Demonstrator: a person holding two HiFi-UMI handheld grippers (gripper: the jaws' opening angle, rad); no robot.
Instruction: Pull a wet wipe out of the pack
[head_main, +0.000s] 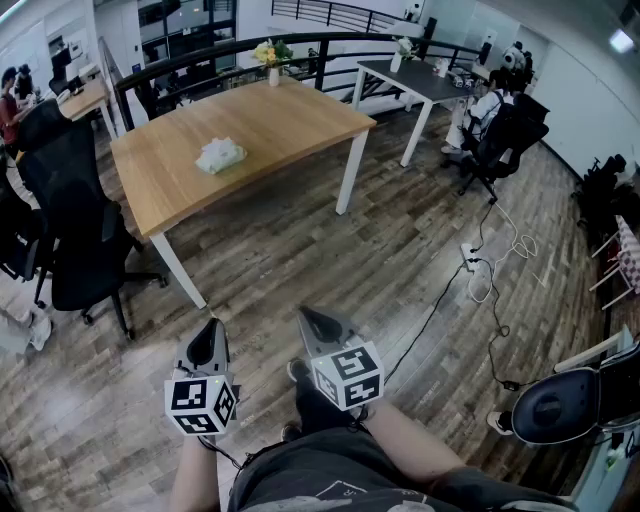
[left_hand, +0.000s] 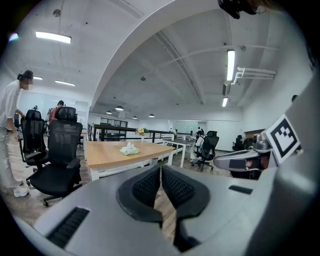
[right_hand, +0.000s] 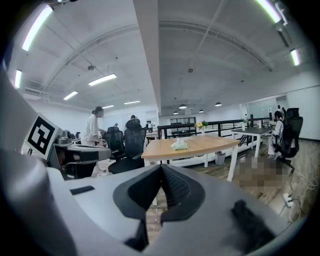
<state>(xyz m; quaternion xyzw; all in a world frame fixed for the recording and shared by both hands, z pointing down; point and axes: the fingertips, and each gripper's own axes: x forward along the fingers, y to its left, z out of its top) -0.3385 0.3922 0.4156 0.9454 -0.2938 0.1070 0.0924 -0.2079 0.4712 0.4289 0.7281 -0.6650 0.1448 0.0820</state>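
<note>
- The left gripper is hanging low in front of the person, over the wooden floor, pointing towards the table and slightly downward.
- In the left gripper view its 2 ribbed pads are pressing flat against each other at the tips, with nothing sitting between them.
- The right gripper is hovering just beside the left one, aiming the same way, and its jaws are likewise lying closed and empty.
- The wet wipe pack is lying on the light wooden table, near the middle of the top, well apart from both grippers (neither one is touching it).
- A white wipe is sticking up out of the pack's top, as both gripper views are showing.
- A vase of yellow flowers is standing at the table's far edge.
- A black office chair is standing by the table's left end.
- A person in white is standing beyond that chair.
- A cable is trailing across the floor to the right.
</note>
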